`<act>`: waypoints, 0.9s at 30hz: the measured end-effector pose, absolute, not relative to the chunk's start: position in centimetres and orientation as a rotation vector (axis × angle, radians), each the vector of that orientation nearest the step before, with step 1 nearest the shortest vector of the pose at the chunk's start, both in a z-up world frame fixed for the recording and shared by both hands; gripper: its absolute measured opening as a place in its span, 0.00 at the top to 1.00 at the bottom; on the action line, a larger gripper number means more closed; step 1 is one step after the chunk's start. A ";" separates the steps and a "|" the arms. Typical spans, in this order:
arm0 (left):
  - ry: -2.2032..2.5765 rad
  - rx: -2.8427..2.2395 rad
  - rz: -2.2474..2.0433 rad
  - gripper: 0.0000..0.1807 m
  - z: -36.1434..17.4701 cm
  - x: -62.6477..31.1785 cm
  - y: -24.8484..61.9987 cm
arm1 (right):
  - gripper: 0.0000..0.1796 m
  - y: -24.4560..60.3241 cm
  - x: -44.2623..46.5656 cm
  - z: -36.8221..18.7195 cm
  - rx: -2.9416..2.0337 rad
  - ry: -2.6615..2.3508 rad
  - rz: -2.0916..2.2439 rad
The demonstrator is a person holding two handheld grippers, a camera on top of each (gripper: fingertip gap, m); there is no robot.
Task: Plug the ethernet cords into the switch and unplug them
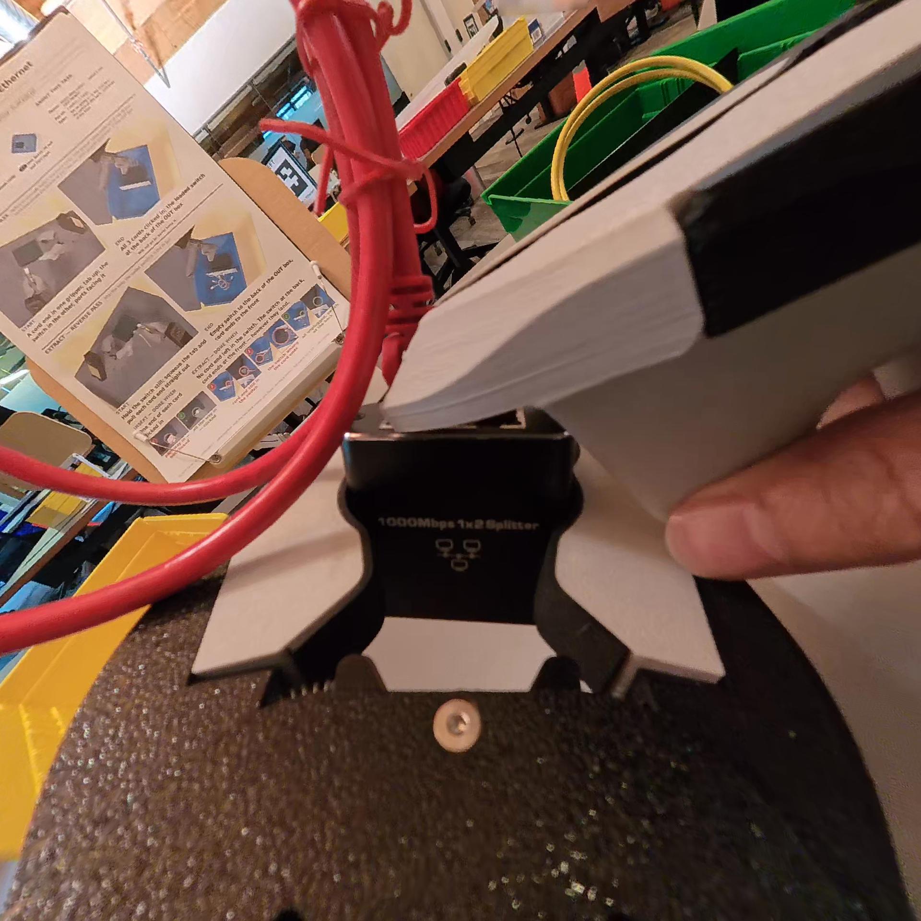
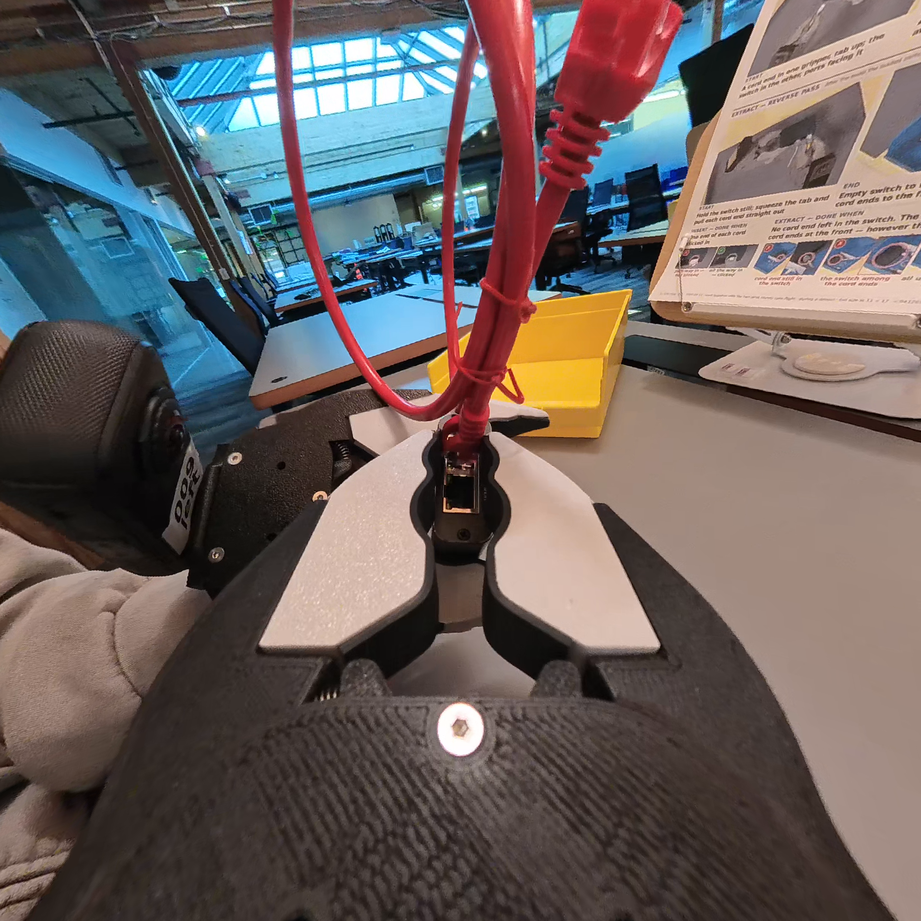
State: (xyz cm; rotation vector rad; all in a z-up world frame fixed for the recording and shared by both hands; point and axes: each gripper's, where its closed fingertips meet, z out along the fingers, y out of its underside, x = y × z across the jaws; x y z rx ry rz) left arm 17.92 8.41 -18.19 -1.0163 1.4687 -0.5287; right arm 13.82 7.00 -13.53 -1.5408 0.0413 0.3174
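My left gripper (image 1: 461,478) is shut on the black switch (image 1: 458,543), gripping its sides with the ports facing away. My right gripper (image 2: 463,431) reaches in over the port face and is shut on the red cord's plug (image 2: 461,441), which sits in the upper port. The lower port (image 2: 461,498) is empty. In the left wrist view the right gripper (image 1: 393,413) comes in from the upper right. The red cord (image 1: 359,199) is bundled with twist ties and loops upward. Its other plug (image 2: 613,65) dangles free at the top.
A yellow bin (image 2: 563,364) stands on the grey table (image 2: 722,498) behind the switch. An instruction sheet on a stand (image 2: 822,174) is at the right. A green bin (image 1: 598,149) holds a yellow cable (image 1: 563,144). A person's hand (image 1: 797,508) grips the right gripper. The gap from one gripper's tips to the other's is roughly 6 centimetres.
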 end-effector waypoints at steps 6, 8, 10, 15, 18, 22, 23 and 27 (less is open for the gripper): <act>1.470 -1.002 -0.526 0.59 -17.9 18.0 8.2 | 0.92 6.7 13.9 -13.3 -1.531 0.038 0.343; 1.464 -1.000 -0.533 0.59 -17.8 18.0 8.1 | 0.92 6.7 13.8 -13.2 -1.522 0.037 0.349; 1.465 -0.999 -0.536 0.59 -17.8 18.0 8.1 | 0.92 6.7 13.7 -13.2 -1.528 0.028 0.352; 1.463 -1.007 -0.563 0.58 -17.9 18.1 8.1 | 0.92 6.8 13.6 -13.2 -1.550 0.009 0.292; 1.468 -1.016 -0.579 0.59 -18.2 18.1 8.1 | 0.92 6.8 13.5 -13.5 -1.556 0.006 0.292; 1.481 -1.020 -0.573 0.59 -18.8 18.2 8.2 | 0.92 7.0 13.7 -14.2 -1.554 0.005 0.294; 1.480 -1.021 -0.576 0.59 -19.0 18.2 8.2 | 0.92 7.0 13.7 -14.3 -1.554 0.001 0.292; 1.433 -1.021 -0.593 0.59 -19.4 18.4 8.4 | 0.92 7.3 13.6 -14.9 -1.573 -0.003 0.266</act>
